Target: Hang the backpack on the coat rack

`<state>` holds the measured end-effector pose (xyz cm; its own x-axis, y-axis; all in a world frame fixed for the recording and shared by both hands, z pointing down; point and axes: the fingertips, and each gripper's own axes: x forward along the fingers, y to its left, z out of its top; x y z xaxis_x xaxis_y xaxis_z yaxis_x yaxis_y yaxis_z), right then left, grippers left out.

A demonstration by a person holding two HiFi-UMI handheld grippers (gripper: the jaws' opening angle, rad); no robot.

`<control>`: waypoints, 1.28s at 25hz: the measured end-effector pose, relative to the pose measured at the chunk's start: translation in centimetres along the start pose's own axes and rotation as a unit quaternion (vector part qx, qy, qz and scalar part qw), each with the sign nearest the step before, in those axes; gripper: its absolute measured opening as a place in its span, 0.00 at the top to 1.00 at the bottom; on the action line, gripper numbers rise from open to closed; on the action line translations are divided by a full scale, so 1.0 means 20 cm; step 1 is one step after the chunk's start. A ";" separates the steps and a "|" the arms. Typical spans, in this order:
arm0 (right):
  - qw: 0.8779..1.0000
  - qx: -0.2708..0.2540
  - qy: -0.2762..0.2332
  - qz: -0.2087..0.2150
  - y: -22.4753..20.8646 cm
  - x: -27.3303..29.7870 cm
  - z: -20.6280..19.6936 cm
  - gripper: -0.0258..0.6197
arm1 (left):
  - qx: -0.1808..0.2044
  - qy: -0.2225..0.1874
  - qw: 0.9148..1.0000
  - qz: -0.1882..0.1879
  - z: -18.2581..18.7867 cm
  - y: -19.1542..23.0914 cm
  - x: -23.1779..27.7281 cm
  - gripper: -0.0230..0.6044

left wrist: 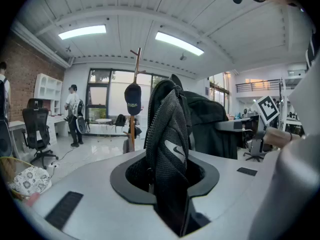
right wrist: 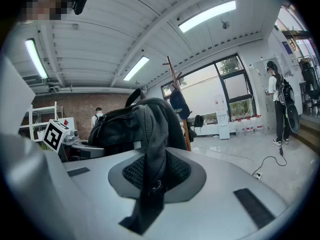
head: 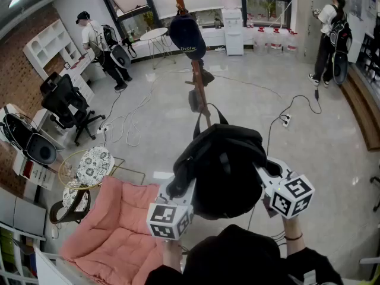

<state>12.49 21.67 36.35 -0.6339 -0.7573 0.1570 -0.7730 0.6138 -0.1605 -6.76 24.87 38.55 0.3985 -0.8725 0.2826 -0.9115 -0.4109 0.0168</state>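
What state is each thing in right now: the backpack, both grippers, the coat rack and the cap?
backpack: held up by its straps, not yet hung.
left gripper: shut on a backpack strap.
right gripper: shut on a backpack strap.
coat rack: upright, backpack not on it.
cap: hanging on the coat rack.

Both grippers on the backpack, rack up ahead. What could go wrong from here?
1. The left gripper and right gripper each pinch only a soft strap of the backpack, so the fabric may slip as the bag is lifted.
2. The coat rack already carries a cap, which the bag could knock off.
3. A corded power strip lies on the floor near the rack and is a likely trip hazard.
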 end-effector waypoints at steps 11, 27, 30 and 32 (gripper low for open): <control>1.000 0.012 0.007 0.002 -0.05 0.01 -0.06 0.89 | -0.003 0.009 1.000 0.008 -0.05 -0.02 0.04 0.76; 0.998 0.036 0.040 0.016 -0.25 0.21 -0.02 0.89 | -0.037 0.043 0.998 0.026 -0.05 0.04 0.27 0.76; 0.998 0.043 0.043 0.016 -0.29 0.32 -0.02 0.89 | -0.038 0.043 0.998 0.028 -0.03 0.12 0.36 0.76; 0.998 0.049 0.043 0.013 -0.32 0.40 -0.04 0.89 | -0.039 0.051 0.998 0.020 -0.06 0.18 0.43 0.76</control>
<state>12.38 11.82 39.39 -0.6571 -0.7167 0.2335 -0.7525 0.6052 -0.2599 -6.74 16.15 42.14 0.3521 -0.8553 0.3801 -0.9335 -0.3505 0.0760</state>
